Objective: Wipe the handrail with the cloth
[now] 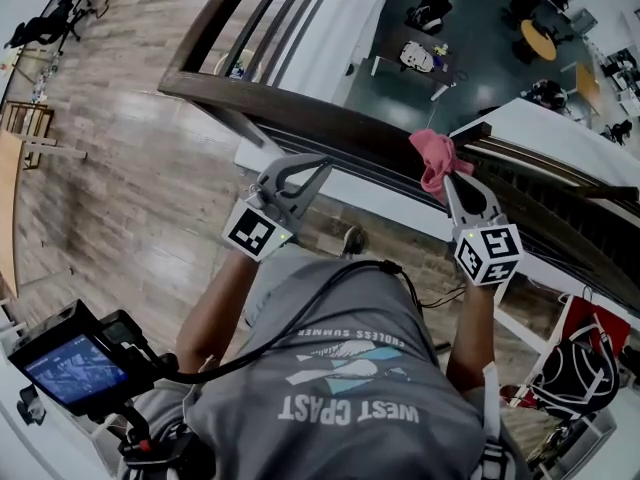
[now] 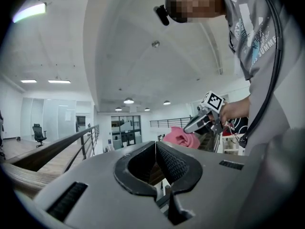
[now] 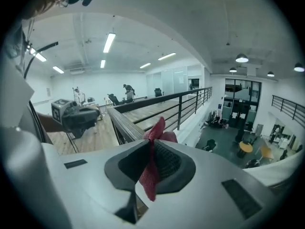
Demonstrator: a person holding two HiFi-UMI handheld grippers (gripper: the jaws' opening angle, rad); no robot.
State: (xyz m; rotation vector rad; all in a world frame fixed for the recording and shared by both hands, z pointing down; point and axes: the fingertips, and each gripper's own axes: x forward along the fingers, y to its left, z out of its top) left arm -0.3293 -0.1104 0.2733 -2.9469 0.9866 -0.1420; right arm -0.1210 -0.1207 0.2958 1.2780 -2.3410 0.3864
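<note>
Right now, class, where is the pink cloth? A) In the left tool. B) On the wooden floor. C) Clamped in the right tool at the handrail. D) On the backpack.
C: the right tool is shut on the pink cloth at the handrail; the left tool is shut, empty.

**Rail ahead, cloth at right**

The handrail (image 1: 330, 118) ran across in front of the person, left to right. The cloth (image 1: 436, 158) sat on it toward the right, pinched in the right gripper (image 1: 450, 180). The left gripper (image 1: 322, 164), jaws together, was further left, just beside the rail and apart from the cloth. A monitor (image 1: 75, 368) sat near left, a bag (image 1: 575, 368) near right.
</note>
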